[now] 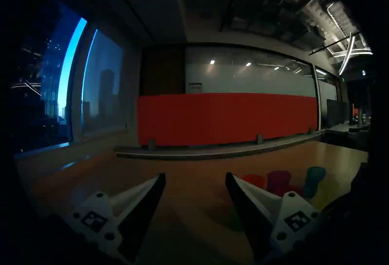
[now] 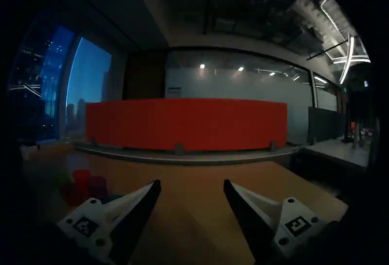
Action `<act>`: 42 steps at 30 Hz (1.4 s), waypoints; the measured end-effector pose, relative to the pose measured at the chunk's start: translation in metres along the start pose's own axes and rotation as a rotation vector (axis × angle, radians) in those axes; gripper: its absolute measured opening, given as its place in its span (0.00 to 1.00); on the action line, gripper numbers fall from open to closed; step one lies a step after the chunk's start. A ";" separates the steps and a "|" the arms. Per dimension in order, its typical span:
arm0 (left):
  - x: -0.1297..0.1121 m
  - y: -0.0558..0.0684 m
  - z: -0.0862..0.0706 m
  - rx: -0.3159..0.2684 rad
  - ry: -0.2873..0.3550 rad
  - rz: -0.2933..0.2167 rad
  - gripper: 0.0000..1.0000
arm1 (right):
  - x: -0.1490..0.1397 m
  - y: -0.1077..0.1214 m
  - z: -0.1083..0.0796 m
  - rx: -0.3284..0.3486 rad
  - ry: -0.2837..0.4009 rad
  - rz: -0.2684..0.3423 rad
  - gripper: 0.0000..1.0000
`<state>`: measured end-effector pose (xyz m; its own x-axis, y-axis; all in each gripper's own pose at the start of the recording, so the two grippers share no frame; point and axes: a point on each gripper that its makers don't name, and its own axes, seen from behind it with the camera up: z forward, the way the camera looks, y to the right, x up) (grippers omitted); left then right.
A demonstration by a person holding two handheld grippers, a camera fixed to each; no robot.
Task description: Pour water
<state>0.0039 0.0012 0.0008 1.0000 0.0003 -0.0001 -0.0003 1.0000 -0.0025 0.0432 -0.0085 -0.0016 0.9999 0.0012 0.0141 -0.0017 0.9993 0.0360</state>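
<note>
Tabletop (image 1: 194, 167) free straight ahead; cups (image 1: 278, 180) off to side, red divider (image 1: 223, 119) closes far edge.

My left camera sits low over the wooden table (image 1: 146, 165), just behind my left gripper (image 1: 195, 175). It faces the red screen (image 1: 223, 119) along the far edge, with the window (image 1: 97, 90) off to its left. My right camera rides the same way behind my right gripper (image 2: 192, 182), equally low, meeting that screen more squarely. Both views take in the table, screen, window and coloured cups (image 1: 279, 180). The cups lie to the right in my left gripper view and to the left in my right gripper view.
</note>
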 end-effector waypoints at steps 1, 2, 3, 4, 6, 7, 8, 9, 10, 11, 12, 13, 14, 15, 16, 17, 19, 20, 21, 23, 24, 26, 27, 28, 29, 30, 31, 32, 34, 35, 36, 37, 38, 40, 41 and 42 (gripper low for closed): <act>0.005 0.001 0.001 -0.003 0.000 0.000 0.91 | 0.005 0.000 0.000 0.002 -0.005 0.001 1.00; 0.009 0.003 0.002 -0.006 0.000 0.001 0.91 | 0.010 0.000 0.001 0.005 -0.009 0.002 1.00; 0.015 0.005 0.002 -0.012 0.001 0.002 0.91 | 0.015 0.000 0.001 0.009 -0.015 0.003 1.00; 0.021 0.006 0.003 -0.019 0.002 0.003 0.91 | 0.021 -0.001 0.001 0.013 -0.021 0.005 1.00; 0.034 0.009 0.004 -0.033 0.003 0.004 0.91 | 0.032 -0.003 0.002 0.023 -0.031 0.008 1.00; 0.040 0.011 0.004 -0.040 0.004 0.003 0.91 | 0.038 -0.004 0.003 0.029 -0.034 0.010 1.00; 0.046 0.012 0.004 -0.047 0.004 0.003 0.91 | 0.044 -0.006 0.003 0.035 -0.037 0.012 1.00; 0.052 0.014 0.005 -0.057 0.005 0.002 0.91 | 0.051 -0.008 0.003 0.042 -0.038 0.015 1.00; 0.059 0.016 0.005 -0.066 0.005 0.000 0.91 | 0.056 -0.010 0.004 0.048 -0.039 0.017 1.00; 0.065 0.018 0.006 -0.075 0.006 -0.002 0.91 | 0.062 -0.012 0.004 0.054 -0.040 0.019 1.00; 0.072 0.020 0.007 -0.085 0.008 -0.002 0.91 | 0.068 -0.013 0.004 0.061 -0.040 0.021 1.00; 0.079 0.022 0.008 -0.094 0.010 -0.002 0.91 | 0.074 -0.015 0.004 0.067 -0.039 0.023 1.00; 0.085 0.023 0.009 -0.102 0.012 -0.002 0.91 | 0.079 -0.017 0.004 0.073 -0.039 0.025 1.00; 0.093 0.025 0.010 -0.111 0.014 -0.001 0.91 | 0.085 -0.018 0.004 0.077 -0.040 0.025 1.00; 0.100 0.026 0.011 -0.118 0.017 0.000 0.91 | 0.090 -0.019 0.005 0.081 -0.040 0.025 1.00; 0.107 0.027 0.011 -0.125 0.019 0.001 0.91 | 0.095 -0.020 0.005 0.084 -0.041 0.025 1.00; 0.121 0.030 0.012 -0.138 0.025 0.007 0.91 | 0.106 -0.022 0.006 0.091 -0.043 0.023 1.00; 0.128 0.031 0.013 -0.144 0.028 0.010 0.91 | 0.112 -0.023 0.007 0.094 -0.044 0.022 1.00; 0.135 0.032 0.013 -0.150 0.030 0.014 0.91 | 0.118 -0.025 0.007 0.099 -0.044 0.020 1.00; 0.147 0.033 0.013 -0.160 0.034 0.021 0.91 | 0.129 -0.027 0.008 0.107 -0.043 0.018 1.00; 0.151 0.034 0.012 -0.169 0.034 0.023 0.91 | 0.133 -0.028 0.008 0.112 -0.041 0.019 1.00; 0.157 0.038 0.011 -0.186 0.033 0.023 0.91 | 0.139 -0.029 0.009 0.118 -0.038 0.020 1.00; 0.157 0.041 0.010 -0.199 0.030 0.022 0.91 | 0.140 -0.030 0.010 0.123 -0.037 0.022 1.00; 0.157 0.044 0.009 -0.212 0.026 0.021 0.91 | 0.141 -0.031 0.010 0.128 -0.035 0.024 1.00; 0.156 0.046 0.009 -0.224 0.022 0.020 0.91 | 0.142 -0.032 0.010 0.133 -0.033 0.027 1.00; 0.155 0.049 0.008 -0.239 0.017 0.017 0.91 | 0.141 -0.033 0.010 0.144 -0.033 0.028 1.00; 0.154 0.051 0.008 -0.252 0.011 0.015 0.91 | 0.141 -0.034 0.010 0.154 -0.034 0.029 1.00; 0.153 0.054 0.007 -0.266 0.006 0.012 0.91 | 0.141 -0.036 0.011 0.164 -0.034 0.029 1.00; 0.152 0.058 0.006 -0.293 0.002 0.008 0.91 | 0.142 -0.040 0.010 0.196 -0.035 0.026 1.00; 0.152 0.059 0.005 -0.305 0.000 0.006 0.91 | 0.142 -0.042 0.010 0.211 -0.035 0.024 1.00; 0.151 0.061 0.004 -0.320 -0.001 0.008 0.91 | 0.144 -0.045 0.009 0.232 -0.031 0.022 1.00; 0.151 0.063 0.003 -0.333 -0.002 0.010 0.91 | 0.146 -0.048 0.008 0.252 -0.027 0.020 1.00; 0.150 0.065 0.002 -0.345 -0.004 0.013 0.91 | 0.147 -0.050 0.007 0.272 -0.022 0.018 1.00; 0.149 0.070 0.000 -0.377 -0.008 0.026 0.91 | 0.153 -0.055 0.005 0.312 -0.011 0.019 1.00; 0.148 0.072 -0.001 -0.392 -0.010 0.033 0.91 | 0.155 -0.058 0.004 0.330 -0.005 0.019 1.00; 0.147 0.074 -0.001 -0.404 -0.013 0.037 0.91 | 0.158 -0.060 0.003 0.349 0.000 0.019 1.00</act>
<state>0.1512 0.0753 -0.0009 0.9992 0.0390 0.0049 -0.0338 0.9177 -0.3959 0.2012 -0.0683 0.0014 0.9996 0.0200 0.0184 -0.0255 0.9264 0.3756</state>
